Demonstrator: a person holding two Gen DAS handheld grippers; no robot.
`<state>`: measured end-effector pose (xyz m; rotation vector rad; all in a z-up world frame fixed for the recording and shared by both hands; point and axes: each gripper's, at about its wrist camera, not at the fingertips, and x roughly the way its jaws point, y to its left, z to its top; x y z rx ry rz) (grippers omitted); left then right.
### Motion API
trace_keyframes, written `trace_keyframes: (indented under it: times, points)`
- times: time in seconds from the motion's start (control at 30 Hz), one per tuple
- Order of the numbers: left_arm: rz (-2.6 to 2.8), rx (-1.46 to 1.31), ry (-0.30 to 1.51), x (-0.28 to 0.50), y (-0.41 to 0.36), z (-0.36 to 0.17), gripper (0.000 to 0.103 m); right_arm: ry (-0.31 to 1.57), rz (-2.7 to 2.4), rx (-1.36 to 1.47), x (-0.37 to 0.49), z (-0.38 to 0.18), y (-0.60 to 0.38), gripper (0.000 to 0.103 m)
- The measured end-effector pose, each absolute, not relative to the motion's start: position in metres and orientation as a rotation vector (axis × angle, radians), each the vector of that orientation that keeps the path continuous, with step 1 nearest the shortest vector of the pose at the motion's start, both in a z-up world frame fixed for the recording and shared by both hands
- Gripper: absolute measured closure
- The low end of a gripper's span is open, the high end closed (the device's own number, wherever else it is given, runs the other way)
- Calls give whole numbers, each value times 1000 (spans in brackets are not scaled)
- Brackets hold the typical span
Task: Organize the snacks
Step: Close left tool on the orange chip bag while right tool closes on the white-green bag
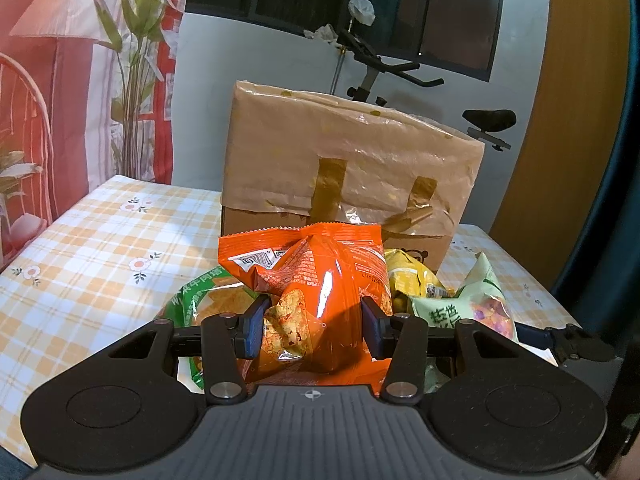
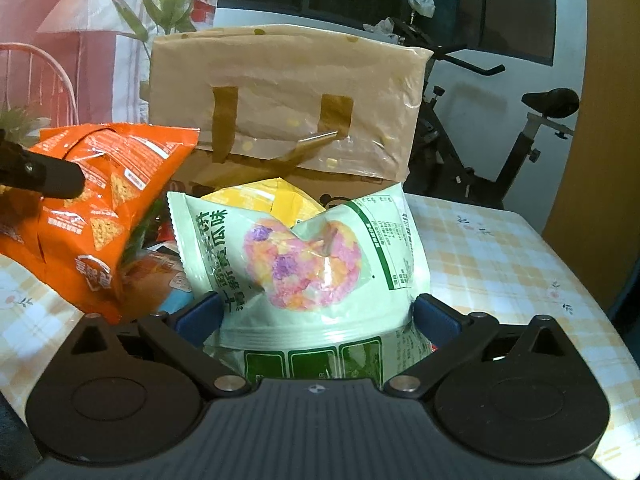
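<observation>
While one box (image 1: 348, 152) stands, four bags (crumpled) (image 1: 320, 276).

Snack bags (image 1: 320, 280) before box (image 1: 352, 160)

Two close wrist views, both facing the taped box (image 1: 348, 160).

Ahead, a taped cardboard box (image 1: 348, 168) blocks the centre of both views, with snack bags (image 2: 312, 256) piled against its front. Bare checkered tablecloth (image 1: 92, 248) lies open at left, and at right (image 2: 500, 264).
</observation>
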<state>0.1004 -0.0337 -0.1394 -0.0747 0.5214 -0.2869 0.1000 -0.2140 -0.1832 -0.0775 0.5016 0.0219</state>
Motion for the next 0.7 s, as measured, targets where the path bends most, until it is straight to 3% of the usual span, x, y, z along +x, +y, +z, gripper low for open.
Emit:
trace_keyframes:
  times: [0.2,0.7]
  points:
    - [-286,-69,510,97,-34,-139,53,491,59,-57,91,-179,-217,17]
    - [-257,-65,472,95,-30,-133,53,385,48,-9,75,-154,-226,18]
